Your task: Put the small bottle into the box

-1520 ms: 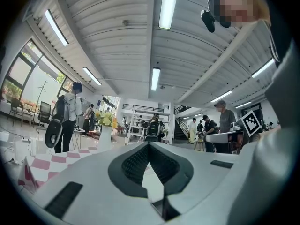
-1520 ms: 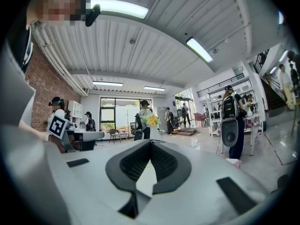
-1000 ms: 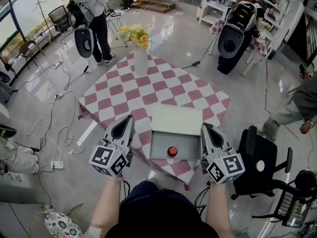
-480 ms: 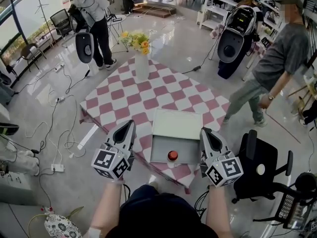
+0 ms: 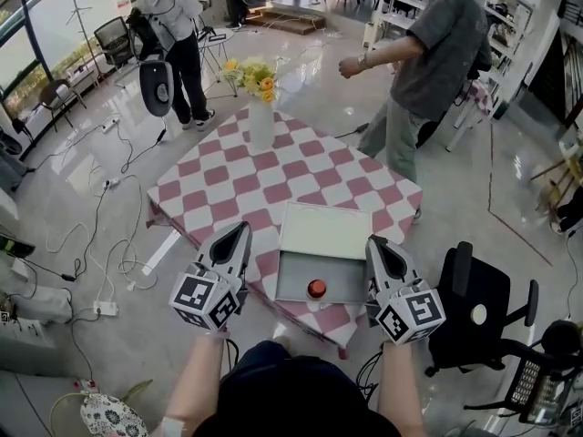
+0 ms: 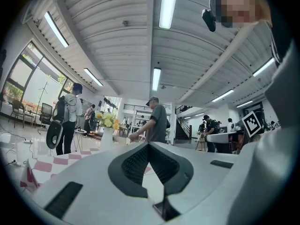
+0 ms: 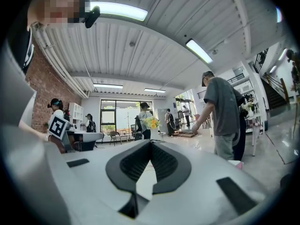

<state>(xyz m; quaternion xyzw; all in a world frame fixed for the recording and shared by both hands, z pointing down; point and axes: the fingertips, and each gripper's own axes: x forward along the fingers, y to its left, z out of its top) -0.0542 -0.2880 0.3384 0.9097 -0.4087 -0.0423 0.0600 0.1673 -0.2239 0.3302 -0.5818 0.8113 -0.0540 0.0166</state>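
Note:
A small bottle with a red cap (image 5: 316,288) stands inside the open grey box (image 5: 293,280) near the table's front edge; the box's lid (image 5: 325,229) lies flat behind it. My left gripper (image 5: 240,233) hovers left of the box, shut and empty, its tips meeting in the left gripper view (image 6: 149,145). My right gripper (image 5: 374,246) hangs just right of the box, also shut with nothing in it, its jaws closed in the right gripper view (image 7: 150,142). Both point level toward the far side of the table.
The table wears a red-and-white checked cloth (image 5: 237,176). A white vase of yellow flowers (image 5: 260,107) stands at its far end. A person in a grey shirt (image 5: 428,71) walks behind the table's right. A black office chair (image 5: 478,299) stands on my right; cables (image 5: 100,235) trail left.
Both grippers have stayed where they were, shut. The person in the grey shirt has walked from the far right to behind the table's right side.

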